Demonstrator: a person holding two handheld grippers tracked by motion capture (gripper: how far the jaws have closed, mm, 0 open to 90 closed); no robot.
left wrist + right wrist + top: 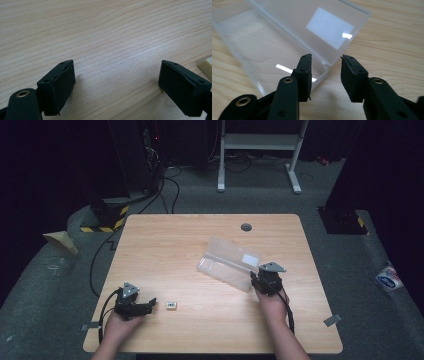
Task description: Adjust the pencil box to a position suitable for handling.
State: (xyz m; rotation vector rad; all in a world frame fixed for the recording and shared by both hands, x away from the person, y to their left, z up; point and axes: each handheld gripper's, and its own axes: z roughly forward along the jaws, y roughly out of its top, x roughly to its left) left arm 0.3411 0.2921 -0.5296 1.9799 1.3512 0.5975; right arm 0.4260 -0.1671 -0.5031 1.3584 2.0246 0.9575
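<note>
A: Where is the clear, flat plastic box with the hinged lid [229, 262] now, relative to your right gripper [256, 279]?

B: It lies open on the light wooden table [200, 230], directly ahead of that gripper. In the right gripper view the near corner of the box [287, 45] is touching or almost touching your left-hand jaw. The lid is folded back flat and it carries a white rectangular label [329, 27]. Inside the box I see nothing.

A: And the jaws of the right gripper [325, 75]?

B: They stand narrowly apart, with only bare table between them. You are holding nothing there; the pads press on no part of the box.

A: What about the left gripper [148, 306]?

B: It rests low on the table, jaws wide apart, with only wood between its two black pads [58, 87]. The small cream-coloured square block [171, 305] lies just beside it, past its right-hand jaw; in the left gripper view you see its corner [206, 66] at the edge.

A: So how far is the work?

B: I judge the opening is finished: the box lies open and stable. What is left, I think, is to take the small block with your left gripper and put it in the box, then close the lid. None of this is begun yet.
</note>
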